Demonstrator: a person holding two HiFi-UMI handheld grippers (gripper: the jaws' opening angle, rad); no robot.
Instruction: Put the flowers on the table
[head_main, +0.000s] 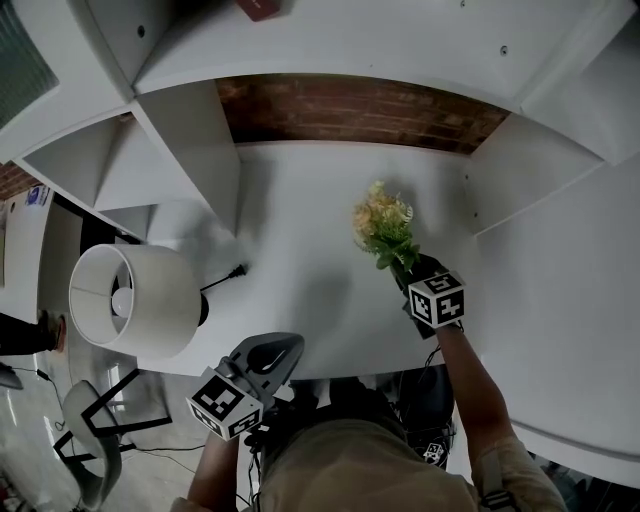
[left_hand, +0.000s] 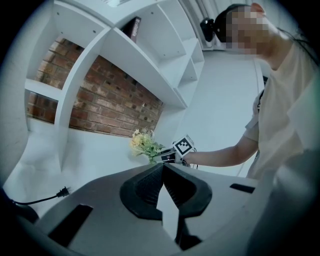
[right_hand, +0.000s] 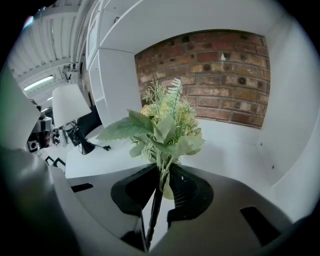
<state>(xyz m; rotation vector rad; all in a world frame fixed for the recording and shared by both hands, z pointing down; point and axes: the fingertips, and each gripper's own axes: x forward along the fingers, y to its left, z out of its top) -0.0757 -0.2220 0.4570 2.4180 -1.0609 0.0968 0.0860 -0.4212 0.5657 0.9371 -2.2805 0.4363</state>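
The right gripper (head_main: 408, 270), at the end of an outstretched right forearm (head_main: 468, 385), hangs over the right half of the table (head_main: 300, 200). It is angled down toward the tabletop, jaws clamped on the stems of the flowers (head_main: 383, 225). The left gripper (head_main: 283, 347) sits at the table's near edge, pointing almost level across it, jaws closed together on nothing. The left forearm (head_main: 215, 470) is tucked close to the torso.
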